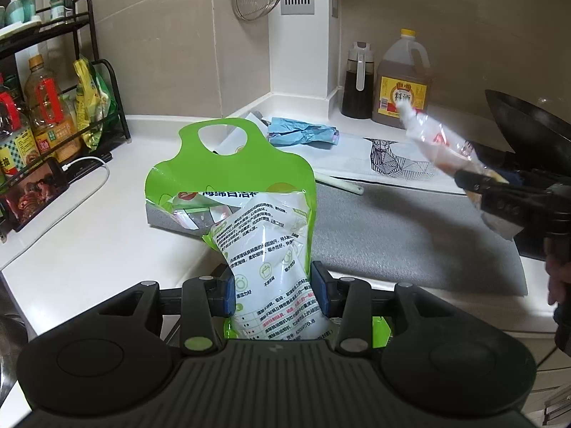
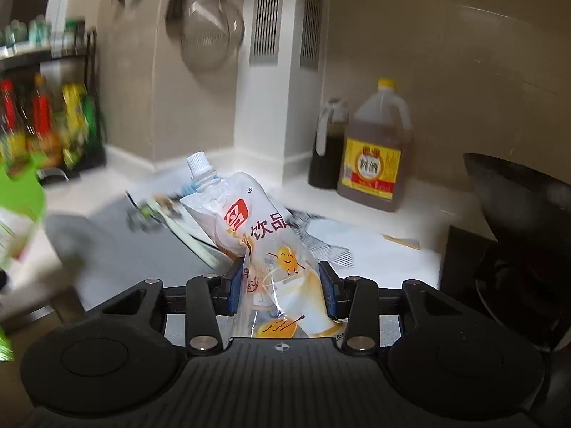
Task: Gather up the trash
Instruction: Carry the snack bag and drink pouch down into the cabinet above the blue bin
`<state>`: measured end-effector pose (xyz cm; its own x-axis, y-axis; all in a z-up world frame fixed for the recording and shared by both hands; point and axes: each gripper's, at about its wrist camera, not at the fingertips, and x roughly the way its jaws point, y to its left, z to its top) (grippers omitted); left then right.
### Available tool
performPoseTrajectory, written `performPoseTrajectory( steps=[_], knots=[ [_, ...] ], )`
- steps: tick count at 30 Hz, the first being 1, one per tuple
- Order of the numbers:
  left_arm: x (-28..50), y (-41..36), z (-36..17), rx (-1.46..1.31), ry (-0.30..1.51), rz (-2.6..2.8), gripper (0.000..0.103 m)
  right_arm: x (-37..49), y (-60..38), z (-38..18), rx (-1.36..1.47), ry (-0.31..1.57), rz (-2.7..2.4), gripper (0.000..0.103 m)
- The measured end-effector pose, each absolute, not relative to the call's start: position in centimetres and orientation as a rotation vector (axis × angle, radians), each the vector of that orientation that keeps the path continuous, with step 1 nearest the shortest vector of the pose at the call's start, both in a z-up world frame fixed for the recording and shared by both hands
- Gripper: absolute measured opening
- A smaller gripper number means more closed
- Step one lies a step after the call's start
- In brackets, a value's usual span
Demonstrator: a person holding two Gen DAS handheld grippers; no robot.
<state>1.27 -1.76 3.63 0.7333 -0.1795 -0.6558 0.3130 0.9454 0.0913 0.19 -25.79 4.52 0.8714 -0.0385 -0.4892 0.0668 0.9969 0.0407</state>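
My left gripper (image 1: 274, 292) is shut on the lower part of a green and white plastic bag (image 1: 249, 164) with a handle hole, held upright over the white counter (image 1: 89, 242). At the right of the left wrist view, my right gripper (image 1: 474, 185) holds a clear spouted drink pouch (image 1: 435, 139) in the air. In the right wrist view the drink pouch (image 2: 249, 214), white cap tilted up and left, is pinched between the blue pads of my right gripper (image 2: 282, 285). The green bag's edge (image 2: 21, 192) shows blurred at far left.
A crumpled blue wrapper (image 1: 303, 133) and a white printed sheet (image 1: 392, 157) lie at the back beside a grey mat (image 1: 392, 235). A black wok (image 1: 528, 125) stands at right. A cooking wine jug (image 1: 401, 85), a dark bottle (image 1: 357, 85) and a bottle rack (image 1: 53, 107) line the walls.
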Motion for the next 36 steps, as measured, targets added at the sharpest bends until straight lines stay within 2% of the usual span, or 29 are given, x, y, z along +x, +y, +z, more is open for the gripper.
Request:
performPoseTrajectory(
  steps=[7, 16, 25, 36],
  knots=[
    [-2.1, 0.0, 2.3, 0.216, 0.703, -0.248, 0.045, -6.2, -22.8, 5.9, 0.102, 0.482, 0.094, 0.045],
    [-8.0, 3.2, -1.5, 0.228, 0.778, -0.199, 0.045, -11.6, -17.8, 3.3, 0.12, 0.644, 0.277, 0.045],
    [-11.6, 4.9, -4.6, 0.219, 0.846, -0.14, 0.045, -14.3, -14.3, 1.3, 0.055, 0.725, 0.345, 0.045],
    [-12.2, 4.8, -4.2, 0.244, 0.82, -0.139, 0.045, -14.4, -14.3, 1.3, 0.041, 0.726, 0.354, 0.046]
  ],
)
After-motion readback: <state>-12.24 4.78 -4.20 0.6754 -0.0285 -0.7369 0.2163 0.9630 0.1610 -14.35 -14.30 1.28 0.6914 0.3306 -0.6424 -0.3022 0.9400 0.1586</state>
